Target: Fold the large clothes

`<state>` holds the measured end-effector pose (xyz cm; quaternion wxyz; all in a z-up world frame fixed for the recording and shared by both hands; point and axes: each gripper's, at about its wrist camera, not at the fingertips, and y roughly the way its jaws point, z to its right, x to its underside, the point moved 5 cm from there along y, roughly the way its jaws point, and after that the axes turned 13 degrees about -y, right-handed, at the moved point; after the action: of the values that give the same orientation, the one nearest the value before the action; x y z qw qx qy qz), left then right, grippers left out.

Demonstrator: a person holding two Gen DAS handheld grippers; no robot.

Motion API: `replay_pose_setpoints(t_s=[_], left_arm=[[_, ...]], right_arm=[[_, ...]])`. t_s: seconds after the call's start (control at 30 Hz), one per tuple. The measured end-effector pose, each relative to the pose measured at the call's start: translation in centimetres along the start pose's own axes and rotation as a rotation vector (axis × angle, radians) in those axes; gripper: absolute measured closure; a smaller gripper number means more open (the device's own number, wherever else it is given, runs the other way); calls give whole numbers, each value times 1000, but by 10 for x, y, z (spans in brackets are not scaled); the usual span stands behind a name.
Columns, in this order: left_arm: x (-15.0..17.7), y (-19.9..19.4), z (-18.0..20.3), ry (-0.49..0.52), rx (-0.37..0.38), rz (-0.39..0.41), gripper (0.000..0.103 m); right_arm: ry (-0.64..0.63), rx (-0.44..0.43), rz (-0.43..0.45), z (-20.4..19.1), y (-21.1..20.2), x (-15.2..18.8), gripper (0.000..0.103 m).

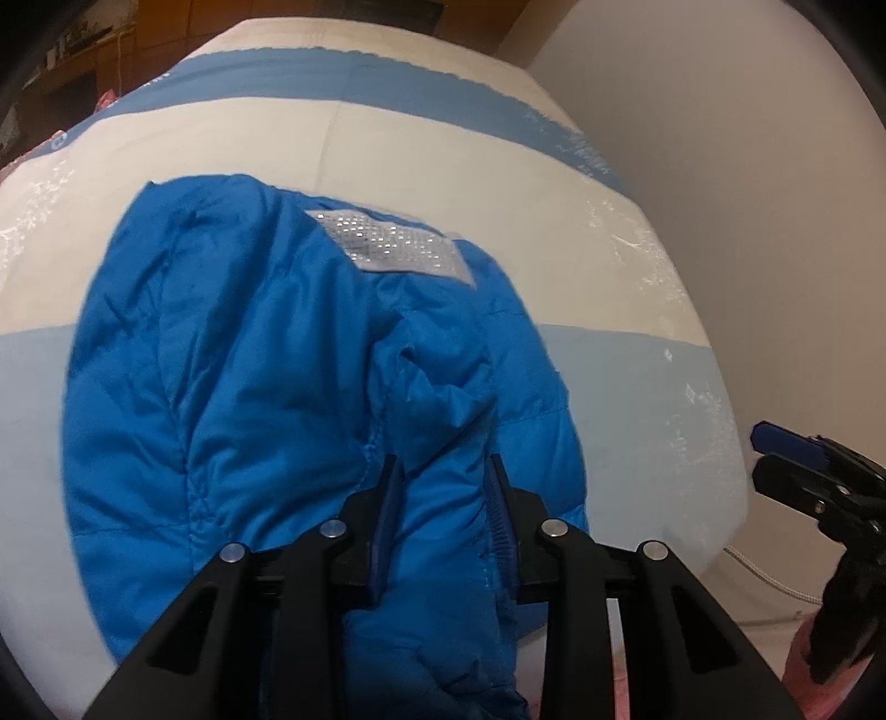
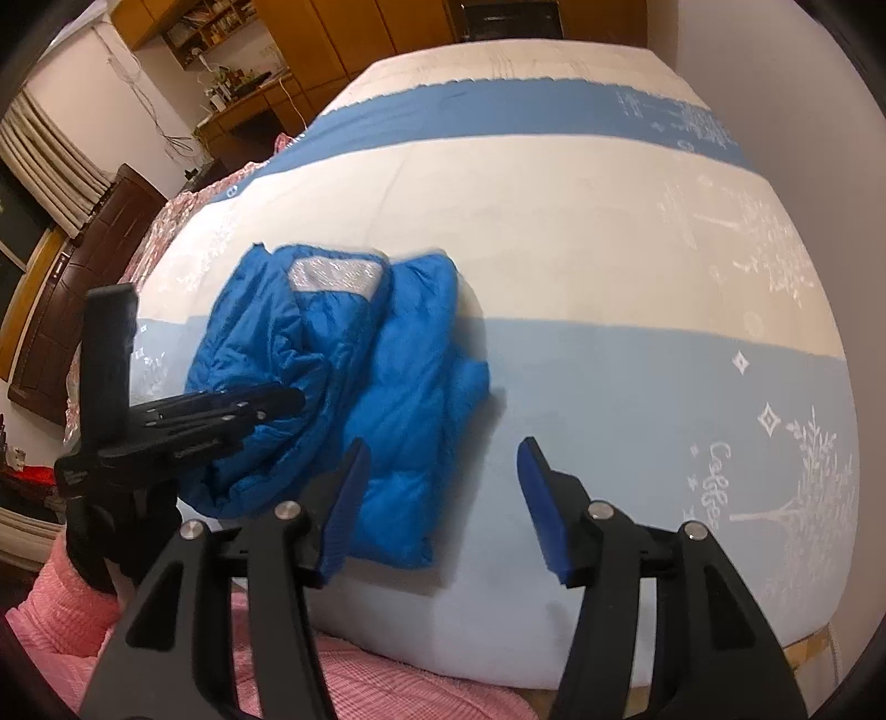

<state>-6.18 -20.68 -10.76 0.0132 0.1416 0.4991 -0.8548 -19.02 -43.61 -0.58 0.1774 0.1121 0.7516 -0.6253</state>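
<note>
Bedroom with wooden cabinets (image 2: 343,39), cluttered shelves and a curtain along the far wall. In the foreground, a bed (image 2: 637,387) under a cover banded in cream, light blue and darker blue, with white snowflake and tree prints along its right edge.

Lying on the bed, towards its near-left corner: a bright blue puffer jacket (image 2: 382,387), already gathered into a compact, lumpy bundle, a silvery grey patch (image 2: 335,275) facing up at its far end. Folding judged well along: sides drawn in, bulk stacked on itself. Apparently left to do: the near part, which hangs over the near edge of the bed, plus a final flattening and squaring.

Left gripper (image 1: 443,476) tilted down over the near end of the jacket, jaws partly closed with a ridge of blue fabric running between the pads. Fabric looks pinched, so judged clamped on the jacket, though the grip looks loose.

Right gripper (image 2: 443,459) held above the bed's near edge, jaws standing well apart, nothing between them; left pad over the jacket's near-right part, right pad over bare cover. No contact visible.

Pink ribbed sleeve (image 2: 61,626) at lower left.
</note>
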Motion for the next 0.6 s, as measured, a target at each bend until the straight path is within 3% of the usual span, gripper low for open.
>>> replay_pose_setpoints(t_s=[0.17, 0.3, 0.5, 0.6], left_arm=[[4, -28, 3, -32, 132, 12, 66], [0, -76, 3, -44, 176, 75, 60], [-23, -118, -29, -21, -93, 207, 41], [-37, -113, -50, -32, -179, 212, 40]], right_arm=[[10, -46, -15, 0, 8, 5, 46], [1, -98, -12, -12, 15, -3, 39], [-10, -214, -10, -47, 29, -32, 27], [1, -245, -29, -61, 43, -46, 20]])
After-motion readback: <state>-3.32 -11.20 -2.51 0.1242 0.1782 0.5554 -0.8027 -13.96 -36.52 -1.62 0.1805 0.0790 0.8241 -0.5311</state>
